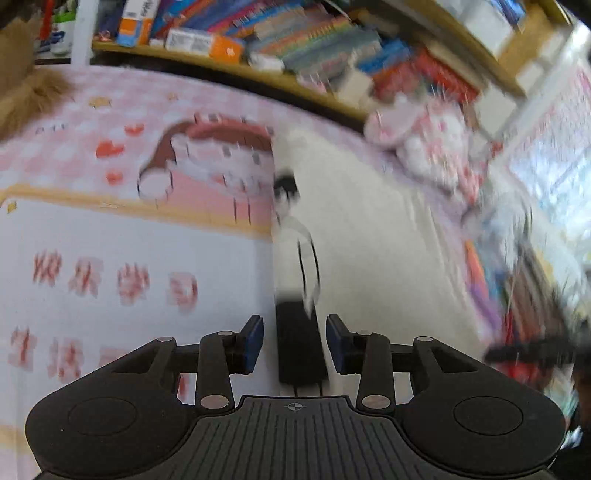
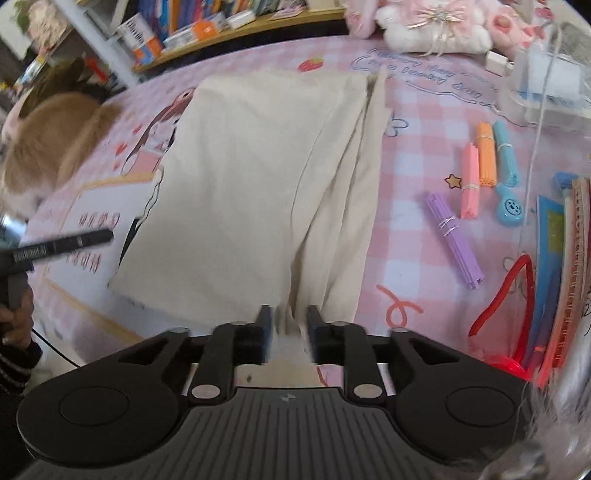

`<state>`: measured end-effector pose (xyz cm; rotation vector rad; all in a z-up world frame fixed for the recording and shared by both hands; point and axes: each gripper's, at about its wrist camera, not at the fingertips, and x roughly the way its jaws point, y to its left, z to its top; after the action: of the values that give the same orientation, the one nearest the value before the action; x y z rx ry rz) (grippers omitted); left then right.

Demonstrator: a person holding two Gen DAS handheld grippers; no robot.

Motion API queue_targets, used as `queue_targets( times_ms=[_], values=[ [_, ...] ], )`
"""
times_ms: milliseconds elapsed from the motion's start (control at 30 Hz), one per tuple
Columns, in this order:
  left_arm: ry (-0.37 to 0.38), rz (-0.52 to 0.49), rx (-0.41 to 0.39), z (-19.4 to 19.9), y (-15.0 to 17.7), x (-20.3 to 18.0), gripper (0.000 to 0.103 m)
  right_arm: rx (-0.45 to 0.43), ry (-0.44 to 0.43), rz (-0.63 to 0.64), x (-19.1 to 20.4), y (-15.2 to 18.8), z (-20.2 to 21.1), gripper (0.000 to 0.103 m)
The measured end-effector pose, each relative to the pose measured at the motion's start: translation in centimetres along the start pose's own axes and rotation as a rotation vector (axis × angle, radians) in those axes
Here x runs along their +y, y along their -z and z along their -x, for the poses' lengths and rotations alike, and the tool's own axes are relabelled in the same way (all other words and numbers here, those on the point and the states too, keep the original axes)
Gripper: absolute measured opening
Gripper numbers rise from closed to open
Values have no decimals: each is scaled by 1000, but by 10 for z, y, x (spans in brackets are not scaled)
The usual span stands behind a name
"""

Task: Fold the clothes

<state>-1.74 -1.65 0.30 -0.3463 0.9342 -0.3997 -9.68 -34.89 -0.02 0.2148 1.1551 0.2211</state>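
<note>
Pink checked surface (image 2: 417, 122) underfoot, printed with cartoon figures, hearts and red lettering. Cream garment (image 2: 258, 177) spread across the middle, running from near edge to far, a loose fold bunched along its right side. Right gripper (image 2: 289, 332) at the near hem, fingers narrowed with cream cloth pinched between them. Left gripper (image 1: 294, 343) over the garment's left edge, jaws parted a moderate way, nothing between the pads; a dark printed patch (image 1: 299, 347) on the cloth showing in the gap. Much blur in the left wrist view.

Right of the garment: bundles of coloured sticks (image 2: 476, 173), purple, pink, orange and blue, each tied round the middle; beyond those, a red-edged pouch (image 2: 506, 295) and stacked booklets at the far right. Fluffy tan plush (image 2: 55, 140) at the left. Pink-and-white plush toy (image 2: 436, 22) at the far edge. Behind it all, wooden shelf (image 2: 229, 33) crammed with bright books and boxes.
</note>
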Motion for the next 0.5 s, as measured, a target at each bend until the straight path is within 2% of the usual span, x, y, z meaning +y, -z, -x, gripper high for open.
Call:
queue_targets(
  times_ms=[67,167,200,333,500],
  values=[
    [49,37,-17,-14,-23,9,36,-4,11,-7,2,0,-2,33],
    [103,80,-14,-46,-60,22,33,-11,28,-17,4,0,-5,18],
    [120,94,-6,-57,-73,26,33,-20,33,-13,5,2,-5,17],
    [175,155,31,-104,-114,41,33,-36,74,-30,10,4,-6,16],
    [196,245,56,-149,-145,58,36,-47,117,-78,13,5,-7,18]
  ],
)
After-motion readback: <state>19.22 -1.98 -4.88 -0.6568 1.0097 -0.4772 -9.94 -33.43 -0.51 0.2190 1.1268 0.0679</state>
